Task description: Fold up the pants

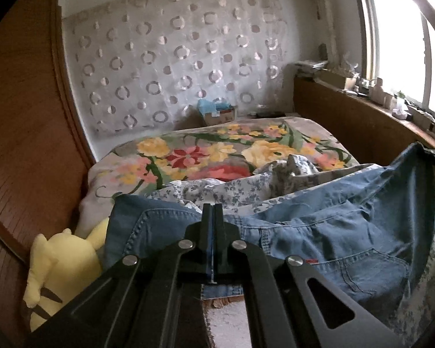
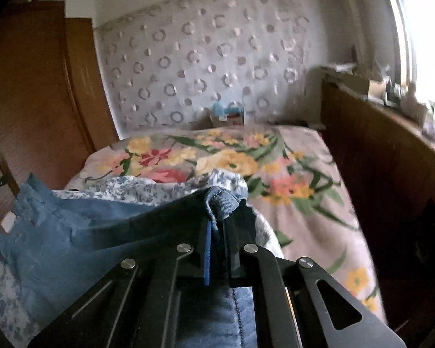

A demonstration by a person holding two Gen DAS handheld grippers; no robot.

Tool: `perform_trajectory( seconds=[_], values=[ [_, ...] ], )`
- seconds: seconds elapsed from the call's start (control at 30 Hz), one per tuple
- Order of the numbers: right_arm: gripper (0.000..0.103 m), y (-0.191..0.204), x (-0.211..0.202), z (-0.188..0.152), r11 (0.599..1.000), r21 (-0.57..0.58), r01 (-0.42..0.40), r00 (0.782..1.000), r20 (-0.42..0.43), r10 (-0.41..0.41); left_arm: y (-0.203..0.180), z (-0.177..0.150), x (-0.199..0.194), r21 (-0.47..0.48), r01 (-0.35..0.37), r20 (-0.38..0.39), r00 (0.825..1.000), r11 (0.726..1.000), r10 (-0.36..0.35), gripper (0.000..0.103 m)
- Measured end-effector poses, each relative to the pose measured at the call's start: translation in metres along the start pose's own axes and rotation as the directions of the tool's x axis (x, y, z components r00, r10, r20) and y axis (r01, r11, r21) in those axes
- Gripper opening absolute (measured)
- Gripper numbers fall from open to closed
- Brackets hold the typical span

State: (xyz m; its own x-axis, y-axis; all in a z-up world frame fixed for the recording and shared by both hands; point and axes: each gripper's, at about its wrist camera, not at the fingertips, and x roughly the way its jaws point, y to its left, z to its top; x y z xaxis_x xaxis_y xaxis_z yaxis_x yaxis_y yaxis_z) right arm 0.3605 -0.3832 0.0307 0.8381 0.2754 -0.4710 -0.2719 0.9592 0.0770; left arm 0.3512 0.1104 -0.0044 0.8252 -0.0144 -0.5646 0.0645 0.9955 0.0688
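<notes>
From the left wrist camera we see our black two-finger left gripper (image 1: pixel 213 211) with its jaws pressed fully together, a thin line of blue cloth pinched between the pads. That cloth belongs to the faded blue denim pants (image 1: pixel 327 232), which spread to the right of the fingers with a stitched back pocket facing us and a far corner raised toward the right edge of the view. We judge that we hold this edge so the garment hangs between two points and can be carried flat. Under the pants lies a white sheet with small blue flowers (image 1: pixel 235 191), and beyond it a quilt with large yellow, red and pink flowers (image 1: pixel 206 150) covers the bed. A yellow plush toy (image 1: pixel 58 264) sits low on the left, just beside the denim and against the brown wooden wardrobe (image 1: pixel 23 145), close enough that a swinging leg could brush it.

From the right wrist camera our black right gripper (image 2: pixel 216 220) is closed on a bunched, seamed fold of the same pants (image 2: pixel 58 232), which pokes up past the fingertips. The rest of the denim stretches away to the left, lifted clear of the blue-flowered sheet (image 2: pixel 148 187) in the middle. We read this as the start of a fold: both ends gripped, the fabric raised so one half can be laid over the other on the bed.
</notes>
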Motion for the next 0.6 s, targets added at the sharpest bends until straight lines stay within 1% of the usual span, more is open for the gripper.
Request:
perform_trajectory(
  seconds=[0.03, 0.07, 0.13, 0.17, 0.2, 0.23, 0.27, 0.33, 0.4, 0.53, 0.57, 0.6],
  values=[
    [0.006, 0.003, 0.002, 0.001, 1.0, -0.011, 0.003, 1.0, -0.007, -0.003, -0.001, -0.001, 0.002, -0.005, 0.044, -0.028, 0.999, 0.999, -0.044, 0.0],
    [0.006, 0.005, 0.005, 0.0, 1.0, -0.019, 0.005, 1.0, -0.016, -0.006, -0.002, -0.002, 0.005, -0.009, 0.062, -0.047, 0.997, 0.998, -0.062, 0.0],
    [0.006, 0.009, 0.011, -0.006, 0.999, -0.038, 0.012, 0.999, -0.034, -0.013, -0.005, -0.005, 0.011, 0.0, 0.058, -0.074, 0.996, 0.998, -0.058, 0.004],
    [0.006, 0.01, 0.014, -0.008, 0.999, -0.042, 0.013, 0.999, -0.039, -0.015, -0.008, -0.007, 0.014, 0.009, 0.064, -0.086, 0.994, 0.998, -0.063, 0.017],
    [0.006, 0.011, 0.018, -0.013, 0.999, -0.043, 0.014, 0.999, -0.046, -0.016, -0.008, -0.009, 0.018, 0.007, 0.077, -0.104, 0.992, 0.997, -0.075, 0.032],
    [0.006, 0.011, 0.019, -0.011, 0.999, -0.04, 0.013, 0.999, -0.05, -0.015, -0.008, -0.011, 0.022, 0.0, 0.084, -0.119, 0.989, 0.996, -0.083, 0.037],
    [0.006, 0.011, 0.023, -0.016, 0.999, -0.039, 0.011, 0.998, -0.057, -0.014, -0.007, -0.012, 0.025, -0.008, 0.081, -0.128, 0.988, 0.997, -0.081, 0.037],
    [0.006, 0.014, 0.027, -0.005, 0.999, -0.042, 0.014, 0.997, -0.07, -0.017, -0.005, -0.013, 0.034, -0.016, 0.062, -0.155, 0.986, 0.998, -0.064, 0.037],
    [0.006, 0.015, 0.029, -0.004, 0.999, -0.048, 0.017, 0.997, -0.081, -0.021, -0.005, -0.013, 0.04, -0.021, 0.063, -0.176, 0.982, 0.998, -0.066, 0.037],
    [0.006, 0.013, 0.035, 0.002, 0.999, -0.042, 0.021, 0.996, -0.09, -0.025, -0.007, -0.012, 0.045, -0.012, 0.063, -0.179, 0.982, 0.998, -0.064, 0.037],
    [0.006, 0.013, 0.03, 0.002, 0.999, -0.041, 0.022, 0.996, -0.09, -0.025, -0.008, -0.011, 0.046, -0.006, 0.06, -0.174, 0.983, 0.998, -0.06, 0.037],
    [0.006, 0.013, 0.028, 0.002, 0.999, -0.04, 0.021, 0.996, -0.089, -0.025, -0.009, -0.011, 0.046, 0.007, 0.058, -0.171, 0.984, 0.998, -0.056, 0.032]
  ],
)
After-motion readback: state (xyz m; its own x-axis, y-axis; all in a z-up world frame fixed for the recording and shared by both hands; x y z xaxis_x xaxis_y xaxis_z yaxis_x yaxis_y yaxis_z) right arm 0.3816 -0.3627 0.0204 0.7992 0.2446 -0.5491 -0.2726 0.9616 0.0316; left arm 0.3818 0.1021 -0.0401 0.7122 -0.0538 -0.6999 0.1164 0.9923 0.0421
